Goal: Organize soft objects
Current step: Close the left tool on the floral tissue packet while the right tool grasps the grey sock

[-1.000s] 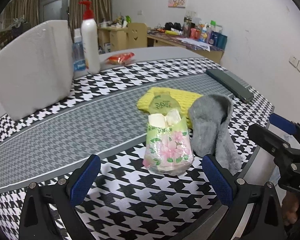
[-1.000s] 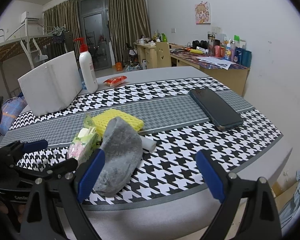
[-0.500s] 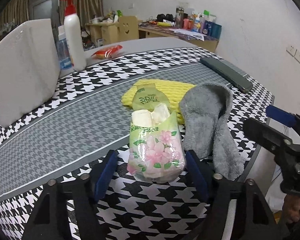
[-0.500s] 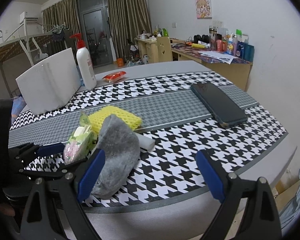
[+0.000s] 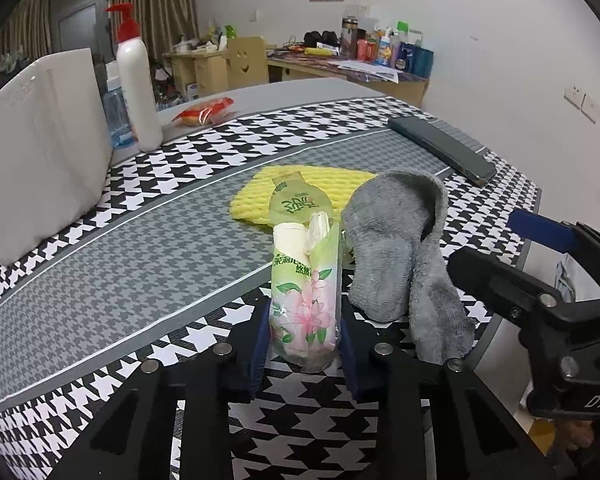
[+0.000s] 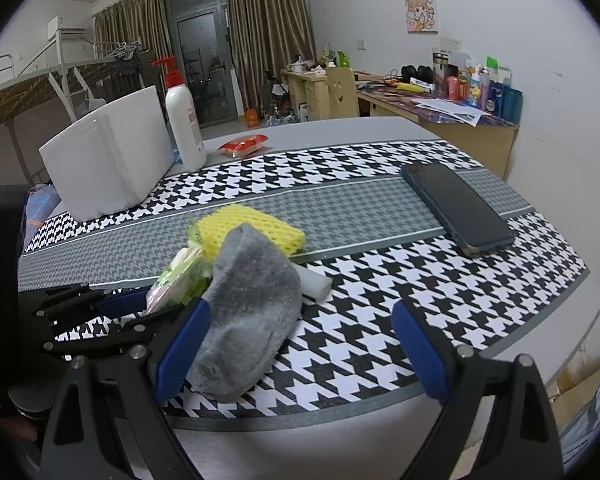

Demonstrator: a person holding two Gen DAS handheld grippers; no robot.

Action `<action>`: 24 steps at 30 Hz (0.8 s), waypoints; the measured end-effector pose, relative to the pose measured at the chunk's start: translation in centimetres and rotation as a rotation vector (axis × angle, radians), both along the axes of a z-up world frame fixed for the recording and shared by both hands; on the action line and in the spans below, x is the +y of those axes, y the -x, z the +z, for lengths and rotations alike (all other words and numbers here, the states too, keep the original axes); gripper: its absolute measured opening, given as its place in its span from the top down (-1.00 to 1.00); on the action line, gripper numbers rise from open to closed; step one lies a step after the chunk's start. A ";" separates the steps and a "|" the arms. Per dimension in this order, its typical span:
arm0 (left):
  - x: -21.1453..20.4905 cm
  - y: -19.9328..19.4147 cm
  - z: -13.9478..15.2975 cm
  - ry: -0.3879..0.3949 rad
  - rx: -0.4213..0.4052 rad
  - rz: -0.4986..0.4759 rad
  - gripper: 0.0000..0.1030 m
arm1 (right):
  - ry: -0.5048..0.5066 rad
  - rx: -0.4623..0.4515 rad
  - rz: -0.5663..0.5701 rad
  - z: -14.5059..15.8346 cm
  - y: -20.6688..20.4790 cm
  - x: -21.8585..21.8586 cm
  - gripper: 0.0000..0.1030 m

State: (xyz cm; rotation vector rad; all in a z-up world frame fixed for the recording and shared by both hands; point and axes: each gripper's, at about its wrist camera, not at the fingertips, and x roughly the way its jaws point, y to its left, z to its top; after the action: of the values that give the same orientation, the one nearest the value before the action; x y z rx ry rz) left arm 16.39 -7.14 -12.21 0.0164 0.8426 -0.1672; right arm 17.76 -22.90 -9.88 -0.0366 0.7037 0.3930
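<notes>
My left gripper is shut on a green floral tissue pack, squeezing its lower end on the houndstooth tablecloth; the pack also shows in the right wrist view. A grey sock lies just right of the pack, and it fills the near left of the right wrist view. A yellow foam net lies behind both. My right gripper is open and empty, its left finger beside the sock near the table's front edge.
A white foam block and a white pump bottle stand at the back left, with a red snack packet behind. A dark phone lies at the right. A small white block sits behind the sock.
My left gripper has moved forward around the tissue pack and closed on it, squeezing it narrower. The right gripper has stayed open and nearly still.
</notes>
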 end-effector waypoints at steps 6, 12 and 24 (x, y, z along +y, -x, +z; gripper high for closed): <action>0.6 0.9 0.7 0.017 -0.020 0.000 0.36 | -0.002 0.005 0.006 0.0 -0.3 0.6 -0.84; 1.2 1.7 1.4 0.019 -0.039 0.013 0.36 | -0.008 0.013 0.006 -0.3 -0.7 1.0 -0.84; 3.3 2.8 1.6 0.037 -0.042 0.058 0.36 | -0.009 0.055 0.062 -1.1 -1.0 2.6 -0.56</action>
State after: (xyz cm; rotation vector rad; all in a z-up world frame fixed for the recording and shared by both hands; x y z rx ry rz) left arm 13.57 -3.83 -10.59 -0.0391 0.7973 -0.1278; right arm 18.76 -20.34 -10.99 -0.0388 0.7561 0.4578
